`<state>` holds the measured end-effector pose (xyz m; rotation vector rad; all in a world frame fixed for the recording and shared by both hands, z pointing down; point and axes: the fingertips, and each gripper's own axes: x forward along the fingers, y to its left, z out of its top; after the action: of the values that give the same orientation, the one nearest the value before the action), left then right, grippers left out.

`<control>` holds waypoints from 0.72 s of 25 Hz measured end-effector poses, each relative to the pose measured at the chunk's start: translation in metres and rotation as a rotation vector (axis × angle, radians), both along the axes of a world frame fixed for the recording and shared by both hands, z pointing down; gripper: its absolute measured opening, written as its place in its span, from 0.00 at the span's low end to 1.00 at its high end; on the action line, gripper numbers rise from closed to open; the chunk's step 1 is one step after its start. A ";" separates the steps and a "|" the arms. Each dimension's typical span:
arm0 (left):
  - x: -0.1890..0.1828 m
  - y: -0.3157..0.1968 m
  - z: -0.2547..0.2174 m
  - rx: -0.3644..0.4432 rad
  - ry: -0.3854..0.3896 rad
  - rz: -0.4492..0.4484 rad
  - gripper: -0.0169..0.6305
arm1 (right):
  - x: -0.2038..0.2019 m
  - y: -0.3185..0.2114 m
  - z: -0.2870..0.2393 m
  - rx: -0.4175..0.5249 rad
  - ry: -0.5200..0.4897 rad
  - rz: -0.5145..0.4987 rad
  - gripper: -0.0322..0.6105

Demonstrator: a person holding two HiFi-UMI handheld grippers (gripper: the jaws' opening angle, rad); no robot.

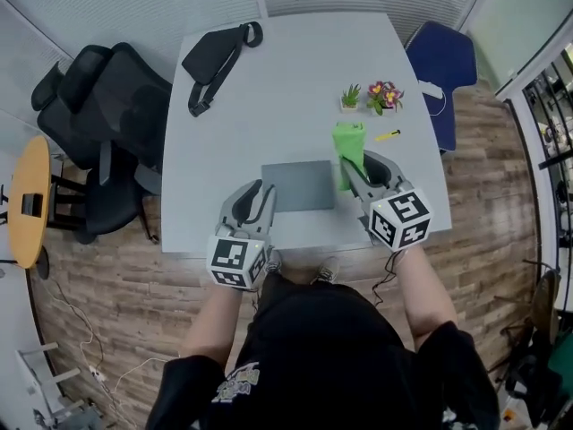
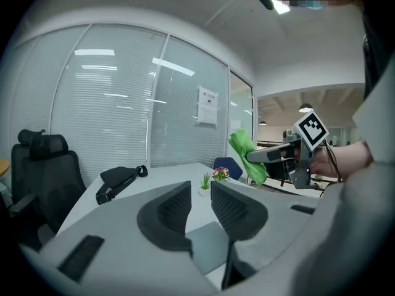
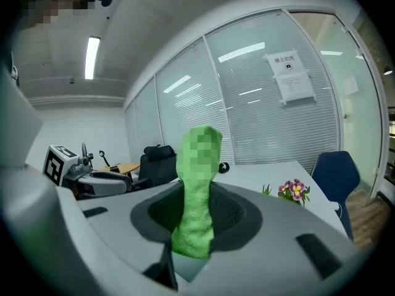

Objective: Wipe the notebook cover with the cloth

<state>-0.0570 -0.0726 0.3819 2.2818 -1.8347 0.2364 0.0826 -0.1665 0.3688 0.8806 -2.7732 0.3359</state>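
A grey notebook (image 1: 300,186) lies flat on the pale table (image 1: 286,88), near its front edge. My right gripper (image 1: 354,170) is raised off the table at the notebook's right side, shut on a green cloth (image 1: 347,149) that sticks up between its jaws (image 3: 196,184). My left gripper (image 1: 261,195) is held up over the notebook's left edge, its jaws a little apart with nothing between them. In the left gripper view the notebook (image 2: 210,244) shows below the jaws, and the right gripper (image 2: 271,155) with the cloth (image 2: 248,154) is at the right.
A black bag (image 1: 215,52) lies at the table's far left. A small green plant (image 1: 351,97), a pot of flowers (image 1: 385,95) and a yellow pen (image 1: 387,135) are at the far right. Black office chairs (image 1: 107,124) stand left, a blue chair (image 1: 443,61) right.
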 end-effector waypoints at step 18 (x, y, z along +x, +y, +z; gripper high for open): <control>0.010 0.085 -0.033 0.049 -0.034 0.022 0.04 | -0.011 0.082 -0.013 0.006 -0.055 -0.017 0.22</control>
<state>-0.0468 0.0120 0.3491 2.3459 -1.8520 0.2375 0.0713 -0.0840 0.3561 0.8607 -2.8314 0.3541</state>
